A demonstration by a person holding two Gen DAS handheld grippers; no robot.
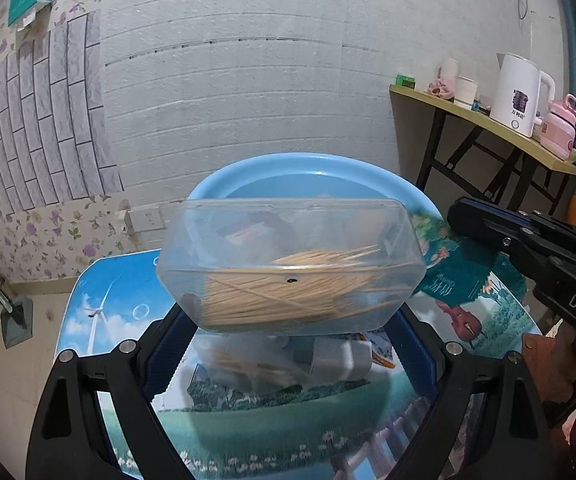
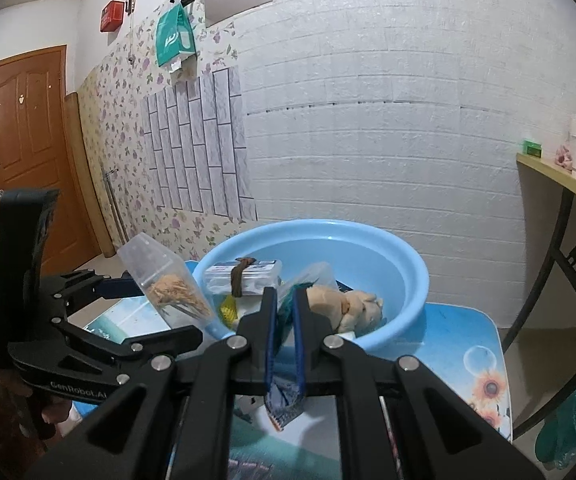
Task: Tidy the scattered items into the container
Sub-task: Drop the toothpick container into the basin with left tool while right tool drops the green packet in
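My left gripper (image 1: 292, 312) is shut on a clear plastic box of toothpicks (image 1: 292, 268) and holds it above the table, just in front of the blue basin (image 1: 223, 184). In the right wrist view the same box (image 2: 163, 280) hangs tilted beside the basin's (image 2: 408, 280) left rim. My right gripper (image 2: 283, 300) is shut on a teal snack packet (image 2: 285, 400) near the basin's front rim. The basin holds a clear packet with a brown band (image 2: 243, 276) and a beige soft toy (image 2: 348, 304).
The low table (image 2: 468, 340) has a printed landscape top (image 1: 279, 432). A white box and a plastic packet (image 1: 328, 356) lie on it under the held box. A side table (image 1: 488, 124) with a white kettle (image 1: 516, 92) stands at the right.
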